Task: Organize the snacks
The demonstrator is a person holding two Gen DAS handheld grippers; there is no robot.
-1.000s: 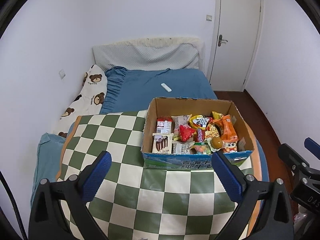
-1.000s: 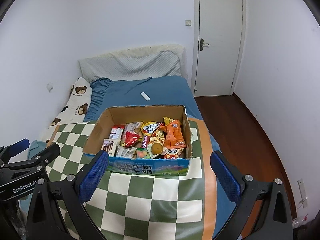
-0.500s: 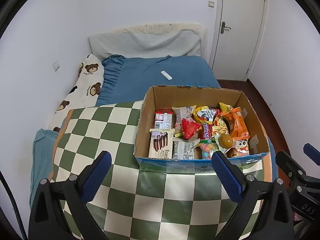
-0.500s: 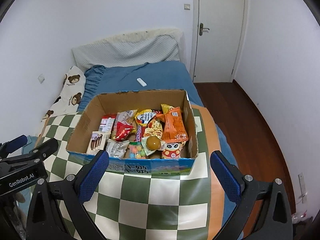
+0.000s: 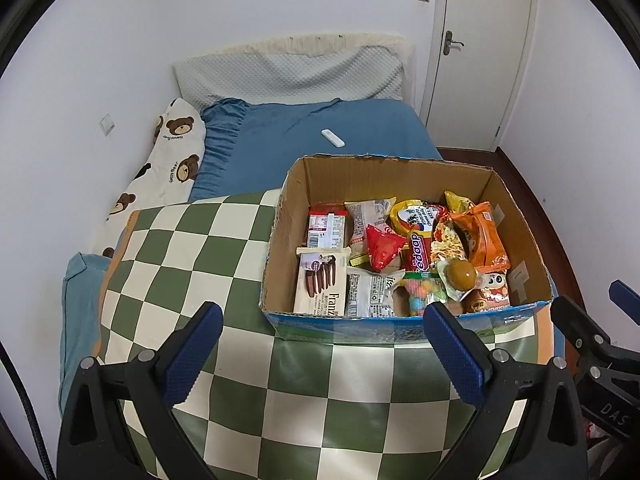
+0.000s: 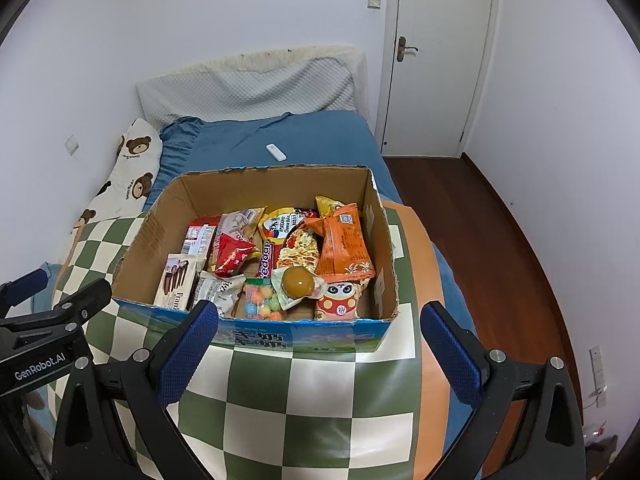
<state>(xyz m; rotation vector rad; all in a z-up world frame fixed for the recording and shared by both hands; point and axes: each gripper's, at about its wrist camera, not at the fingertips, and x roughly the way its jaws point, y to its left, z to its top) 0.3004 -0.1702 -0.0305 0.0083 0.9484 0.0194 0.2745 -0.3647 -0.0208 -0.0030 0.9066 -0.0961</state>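
Note:
An open cardboard box full of snacks sits on a green-and-cream checkered cloth on the bed. Inside lie a white Franz biscuit box, a red packet, an orange bag, a brown round jelly cup and a bag of coloured candies. My left gripper is open and empty, in front of the box's near wall. My right gripper is open and empty, also just before the box.
A blue bedsheet carries a white remote behind the box. A bear-print pillow lies along the left wall. A white door and dark wood floor are at the right.
Both grippers have moved forward and tilted down toward the box, which now looks larger and nearer. Both stayed open.

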